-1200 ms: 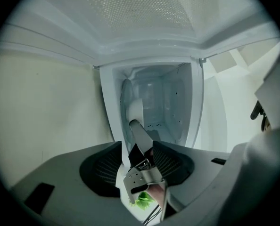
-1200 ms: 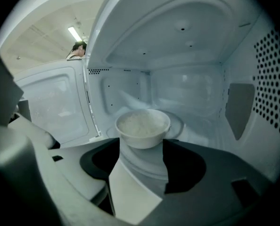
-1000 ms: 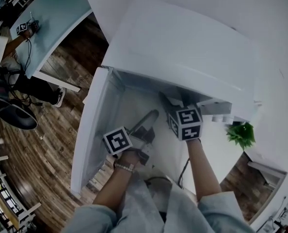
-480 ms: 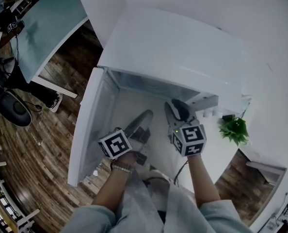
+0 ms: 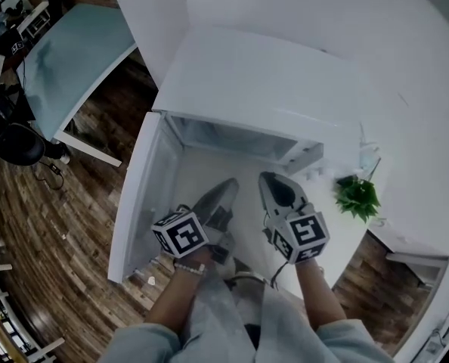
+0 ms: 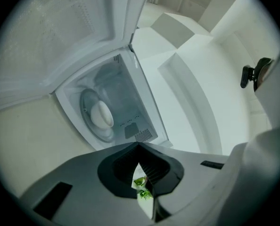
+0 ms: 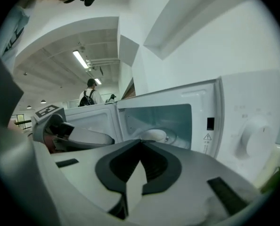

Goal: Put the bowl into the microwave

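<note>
Left gripper (image 5: 228, 186) and right gripper (image 5: 270, 181), now closed empty, have pulled back from microwave (image 5: 270, 82)

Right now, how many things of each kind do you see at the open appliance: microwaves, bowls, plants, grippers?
White microwave oven, door open: 1
Round white bowl inside it: 1
Small green leafy plant: 1
Grey two-jaw grippers, left gripper and right gripper, both shut: 2
Total: 5

Bowl (image 7: 154, 135): lower edge lost behind the closed jaws of the right gripper (image 7: 140, 142) — unseen from the head view, under the microwave (image 5: 277, 89) roof.
Plant (image 6: 140, 181): green scraps only in the left gripper view.
Panel print (image 7: 207, 137): too small to read.
</note>
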`<act>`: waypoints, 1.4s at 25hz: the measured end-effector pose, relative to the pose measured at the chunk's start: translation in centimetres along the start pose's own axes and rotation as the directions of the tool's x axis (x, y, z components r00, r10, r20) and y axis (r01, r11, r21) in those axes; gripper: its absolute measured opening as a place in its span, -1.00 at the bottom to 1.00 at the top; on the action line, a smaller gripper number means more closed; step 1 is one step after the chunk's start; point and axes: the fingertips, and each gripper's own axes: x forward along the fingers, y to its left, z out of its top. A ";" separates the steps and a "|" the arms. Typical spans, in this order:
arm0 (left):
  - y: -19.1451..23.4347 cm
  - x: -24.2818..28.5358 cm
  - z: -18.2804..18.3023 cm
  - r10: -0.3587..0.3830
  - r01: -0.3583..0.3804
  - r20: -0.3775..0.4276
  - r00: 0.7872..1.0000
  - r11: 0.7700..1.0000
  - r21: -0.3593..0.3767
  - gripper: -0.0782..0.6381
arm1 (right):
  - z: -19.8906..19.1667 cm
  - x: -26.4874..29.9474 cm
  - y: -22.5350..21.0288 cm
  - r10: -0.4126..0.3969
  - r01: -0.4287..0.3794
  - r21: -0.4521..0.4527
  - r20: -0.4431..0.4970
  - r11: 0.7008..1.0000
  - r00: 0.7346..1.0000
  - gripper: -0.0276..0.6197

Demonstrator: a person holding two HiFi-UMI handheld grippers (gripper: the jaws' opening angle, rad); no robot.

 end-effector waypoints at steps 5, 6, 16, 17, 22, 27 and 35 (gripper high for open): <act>-2.5 -0.7 0.6 -0.018 0.019 -0.011 1.000 0.992 0.124 -0.78 | 1.1 -1.9 0.9 0.015 -0.014 -0.016 0.031 1.000 0.999 -0.91; -3.0 -0.9 0.7 -0.023 0.025 -0.015 1.000 0.988 0.150 -0.78 | 1.3 -2.3 1.1 0.022 -0.021 -0.019 0.039 1.000 0.999 -0.91; -7.4 -2.9 1.2 -0.074 0.083 -0.040 0.996 0.943 0.322 -0.79 | 2.6 -5.5 2.8 0.049 -0.048 -0.016 0.083 0.999 0.995 -0.91; -7.7 -3.2 1.2 -0.080 0.089 -0.039 0.996 0.941 0.326 -0.79 | 2.8 -5.8 3.0 0.048 -0.047 -0.019 0.093 0.999 0.994 -0.91; -8.4 -4.4 1.2 -0.092 0.097 -0.031 0.995 0.923 0.372 -0.79 | 2.9 -6.7 3.3 0.062 -0.058 -0.041 0.111 0.997 0.992 -0.91; -9.4 -5.2 1.1 -0.084 0.093 -0.040 0.996 0.903 0.420 -0.79 | 3.2 -7.4 3.8 0.067 -0.062 -0.039 0.122 0.997 0.990 -0.91; -10.3 -5.1 0.0 -0.098 0.120 -0.071 0.993 0.879 0.461 -0.79 | 3.7 -8.0 4.2 0.062 -0.062 -0.002 0.133 0.998 0.989 -0.91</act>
